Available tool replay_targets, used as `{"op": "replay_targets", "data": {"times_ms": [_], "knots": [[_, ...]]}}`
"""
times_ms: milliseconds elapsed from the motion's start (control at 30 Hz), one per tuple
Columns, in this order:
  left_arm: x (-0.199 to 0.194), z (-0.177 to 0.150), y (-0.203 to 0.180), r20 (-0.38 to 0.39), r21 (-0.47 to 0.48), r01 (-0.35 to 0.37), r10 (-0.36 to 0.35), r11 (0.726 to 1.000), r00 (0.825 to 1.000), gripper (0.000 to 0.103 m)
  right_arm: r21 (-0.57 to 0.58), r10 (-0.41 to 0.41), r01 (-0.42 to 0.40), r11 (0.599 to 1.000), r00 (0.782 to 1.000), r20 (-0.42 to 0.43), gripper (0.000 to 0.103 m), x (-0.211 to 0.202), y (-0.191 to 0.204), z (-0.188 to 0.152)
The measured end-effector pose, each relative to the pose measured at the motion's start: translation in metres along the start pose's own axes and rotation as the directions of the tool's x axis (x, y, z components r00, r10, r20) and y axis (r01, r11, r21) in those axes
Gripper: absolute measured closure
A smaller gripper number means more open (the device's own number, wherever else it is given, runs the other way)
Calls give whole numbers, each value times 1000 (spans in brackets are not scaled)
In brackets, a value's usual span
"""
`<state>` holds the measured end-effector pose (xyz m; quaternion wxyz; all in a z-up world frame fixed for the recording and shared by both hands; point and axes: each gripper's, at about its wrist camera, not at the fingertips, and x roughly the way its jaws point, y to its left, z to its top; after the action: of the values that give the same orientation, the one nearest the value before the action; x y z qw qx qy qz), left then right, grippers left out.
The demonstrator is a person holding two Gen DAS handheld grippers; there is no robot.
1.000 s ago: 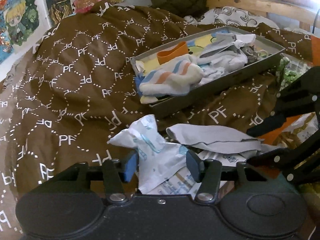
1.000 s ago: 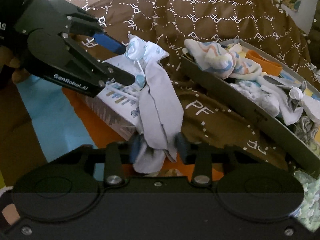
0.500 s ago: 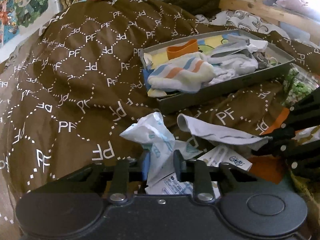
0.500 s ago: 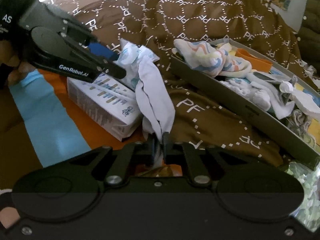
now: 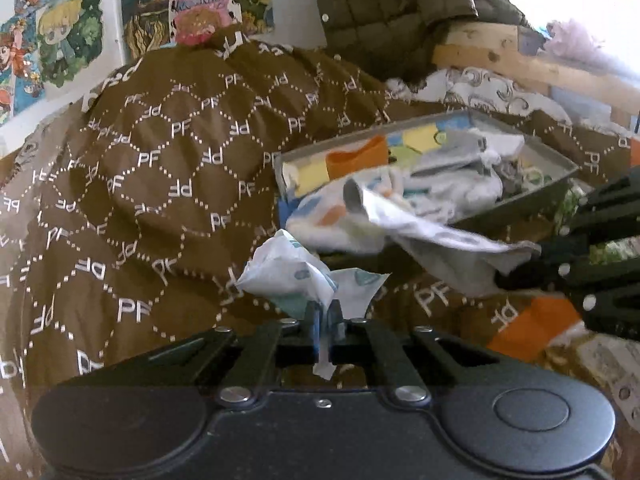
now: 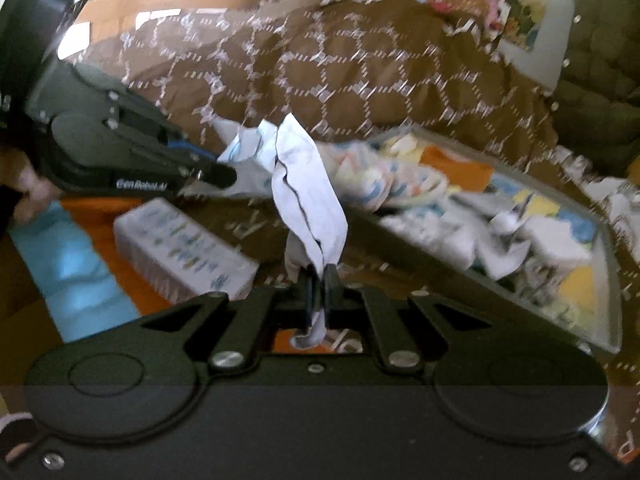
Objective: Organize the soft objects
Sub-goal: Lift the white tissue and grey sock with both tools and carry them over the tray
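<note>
- Left wrist view: the left tool [image 5: 325, 316] has its jaws pressed together on one end of a pale printed sock [image 5: 296, 276], which bunches up just above the fingertips, with a small tail of fabric hanging below them.
- The sock stretches to the right, off the bed, to the right tool [image 5: 516, 276], which enters from the right edge and pinches the other end.
- Behind the sock lies a grey tray [image 5: 560, 164] on a brown bedspread [image 5: 160, 184] printed with "PF"; the tray holds a striped sock [image 5: 320, 216], an orange piece [image 5: 356, 156] and other light socks in a loose heap.
- Cartoon posters [image 5: 60, 36] hang on the wall behind the bed.
- Right wrist view, blurred: the right tool [image 6: 318, 284] is clamped on the grey-white end of the sock [image 6: 308, 196], which rises from the fingertips and leans left.
- The left tool [image 6: 224, 172] comes in from the left and grips the sock's printed end, held by a hand [image 6: 28, 192] at the edge.
- A white box [image 6: 180, 248] lies below on an orange and blue cloth [image 6: 80, 272]; the tray [image 6: 612, 280] sits to the right.
</note>
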<state>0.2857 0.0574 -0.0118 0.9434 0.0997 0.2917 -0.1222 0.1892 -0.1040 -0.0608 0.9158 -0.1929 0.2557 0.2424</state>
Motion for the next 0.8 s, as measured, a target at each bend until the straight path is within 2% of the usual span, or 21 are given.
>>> {"op": "replay_targets", "data": {"times_ms": [133,233,433,567,800], "knots": [[-2,9,2,53,-24,-17,18,1000,998,101,14,-44,43,999,998,53,103,-9,-19,16],[-8,22,3,125,-33,-22,26,999,992,101,45,-94,90,995,991,97,103,-16,-40,29],[3,57,-5,211,-26,1,4,1000,977,100,140,-170,151,979,976,134,103,-11,-89,56],[28,74,-15,224,-9,20,-18,1000,974,100,207,-196,170,963,974,114,103,7,-121,70],[71,90,-27,178,-78,101,-85,992,980,100,256,-293,272,928,955,47,102,29,-155,76]]}}
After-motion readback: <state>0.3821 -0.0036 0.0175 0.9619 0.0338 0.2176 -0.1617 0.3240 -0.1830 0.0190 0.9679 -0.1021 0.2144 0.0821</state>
